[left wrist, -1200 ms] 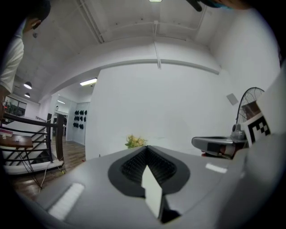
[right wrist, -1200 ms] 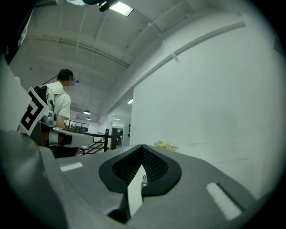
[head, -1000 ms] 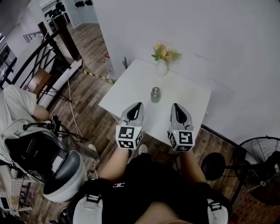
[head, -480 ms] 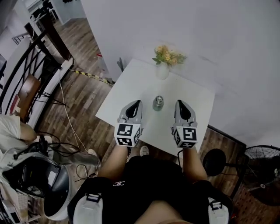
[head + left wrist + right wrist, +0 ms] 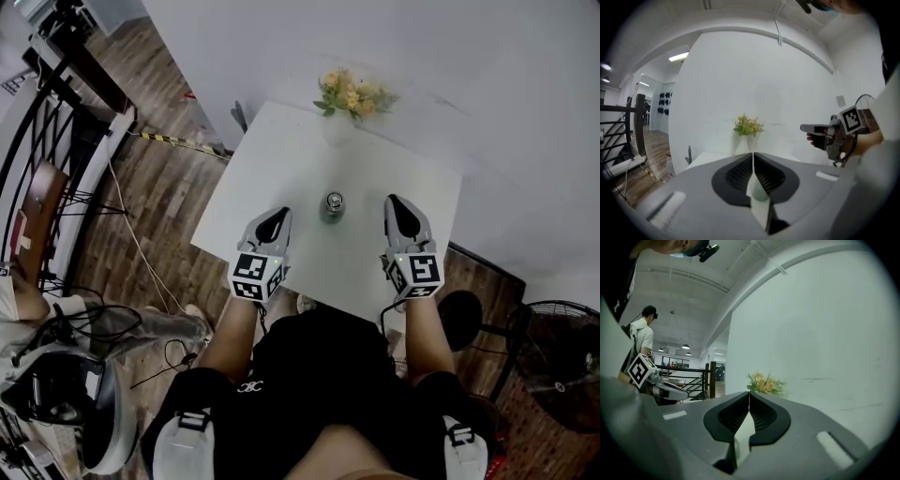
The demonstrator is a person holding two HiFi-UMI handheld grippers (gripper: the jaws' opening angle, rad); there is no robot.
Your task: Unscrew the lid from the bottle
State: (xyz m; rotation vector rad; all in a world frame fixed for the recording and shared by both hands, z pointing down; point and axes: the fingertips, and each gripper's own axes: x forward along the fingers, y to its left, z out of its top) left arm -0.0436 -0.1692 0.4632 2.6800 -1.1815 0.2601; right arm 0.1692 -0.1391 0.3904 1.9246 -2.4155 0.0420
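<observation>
A small clear bottle with a metal lid stands upright near the middle of the white table. My left gripper hovers over the table just left of the bottle, shut, with nothing between its jaws. My right gripper is over the table to the bottle's right, also shut and empty. Neither touches the bottle. In the left gripper view my left gripper has its jaws pressed together, and the right gripper shows at the right. The bottle is hidden in both gripper views.
A white vase of yellow flowers stands at the table's far edge by the white wall; the flowers also show in the right gripper view. A black fan stands on the wooden floor at the right. Cables and a railing lie left.
Both grippers have moved forward over the table and now flank the bottle. The camera has tipped to look more steeply down, and the table fills more of the view.
</observation>
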